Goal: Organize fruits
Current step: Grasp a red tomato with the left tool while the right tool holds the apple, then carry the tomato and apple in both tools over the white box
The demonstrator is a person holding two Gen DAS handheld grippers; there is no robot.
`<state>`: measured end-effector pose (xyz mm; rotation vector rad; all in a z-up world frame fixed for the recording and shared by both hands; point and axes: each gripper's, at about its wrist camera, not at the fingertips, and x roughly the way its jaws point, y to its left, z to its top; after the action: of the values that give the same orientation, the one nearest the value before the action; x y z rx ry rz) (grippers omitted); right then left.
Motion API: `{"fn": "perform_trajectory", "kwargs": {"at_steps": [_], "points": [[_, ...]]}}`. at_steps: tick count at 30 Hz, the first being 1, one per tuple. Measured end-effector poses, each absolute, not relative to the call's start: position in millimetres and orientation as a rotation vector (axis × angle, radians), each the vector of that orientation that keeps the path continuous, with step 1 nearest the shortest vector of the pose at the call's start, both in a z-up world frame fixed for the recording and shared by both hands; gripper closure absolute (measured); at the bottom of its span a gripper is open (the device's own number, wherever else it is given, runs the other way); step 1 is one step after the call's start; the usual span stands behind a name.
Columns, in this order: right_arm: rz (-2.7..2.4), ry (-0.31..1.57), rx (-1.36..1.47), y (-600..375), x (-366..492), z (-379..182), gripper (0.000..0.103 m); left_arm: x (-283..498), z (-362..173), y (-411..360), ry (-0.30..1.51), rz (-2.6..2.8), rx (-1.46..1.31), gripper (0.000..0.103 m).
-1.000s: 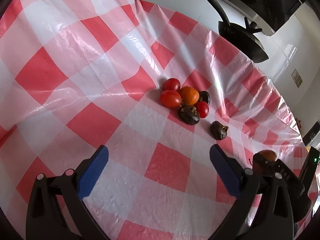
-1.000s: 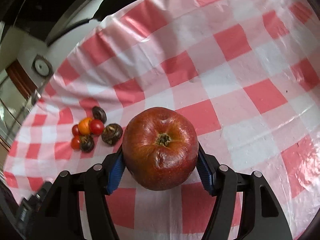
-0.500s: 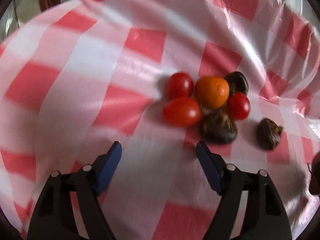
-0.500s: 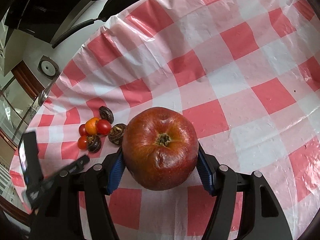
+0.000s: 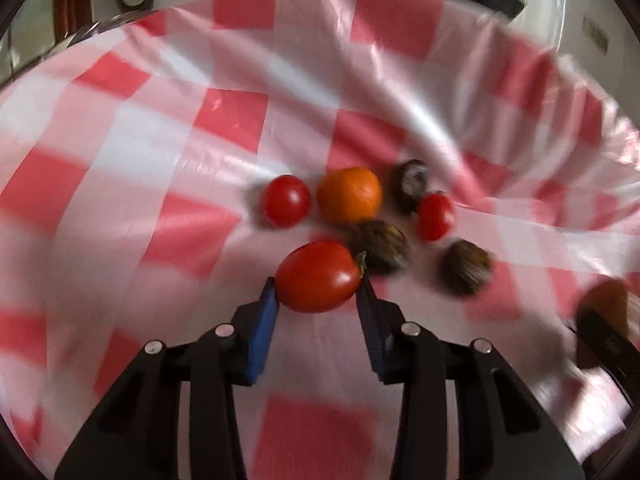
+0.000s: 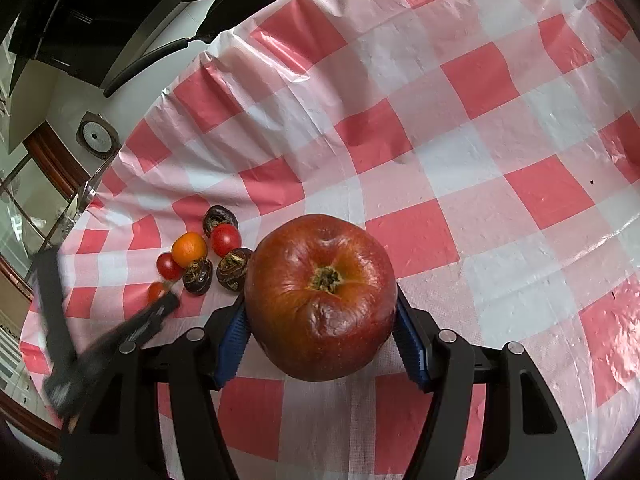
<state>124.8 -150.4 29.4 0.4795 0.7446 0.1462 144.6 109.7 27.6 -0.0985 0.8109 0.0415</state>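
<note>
Between left jaws now — tomato

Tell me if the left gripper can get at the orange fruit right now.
Probably not yet: the left gripper has just closed on a red tomato, so its jaws are occupied. The orange fruit sits just beyond, hemmed by a brown fruit.

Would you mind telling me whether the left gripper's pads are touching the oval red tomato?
Touching. The left wrist view shows both blue pads of the left gripper, whose jaws just closed, pressed against the oval red tomato.
</note>
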Motion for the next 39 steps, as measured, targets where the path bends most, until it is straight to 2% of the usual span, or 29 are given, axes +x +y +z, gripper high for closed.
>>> {"fn": "perform_trajectory", "kwargs": {"at_steps": [6, 10, 16, 25, 28, 31, 39], "points": [[0.145, 0.743, 0.480, -151.0, 124.4, 29.7, 0.040, 34.6, 32.1, 131.3, 0.725, 0.030, -0.298, 0.063], [0.144, 0.743, 0.481, -150.8, 124.3, 29.8, 0.040, -2.6, 29.7, 152.9, 0.693, 0.057, -0.397, 0.063], [0.143, 0.742, 0.481, -150.8, 124.7, 29.9, 0.040, -14.2, 29.2, 173.4, 0.626, 0.035, -0.521, 0.063], [0.129, 0.714, 0.512, -156.7, 120.2, 31.6, 0.040, -9.0, 30.6, 175.7, 0.599, 0.014, -0.558, 0.063], [0.126, 0.762, 0.493, -153.1, 118.0, 30.9, 0.040, -10.1, 30.6, 177.4, 0.601, 0.027, -0.563, 0.063], [0.124, 0.771, 0.431, -141.1, 88.4, 35.7, 0.040, -16.2, 30.5, 178.6, 0.621, 0.042, -0.562, 0.063], [0.258, 0.823, 0.356, -107.2, 7.3, 36.6, 0.040, -95.3, 30.7, 183.5, 0.602, 0.086, -0.544, 0.063]]}}
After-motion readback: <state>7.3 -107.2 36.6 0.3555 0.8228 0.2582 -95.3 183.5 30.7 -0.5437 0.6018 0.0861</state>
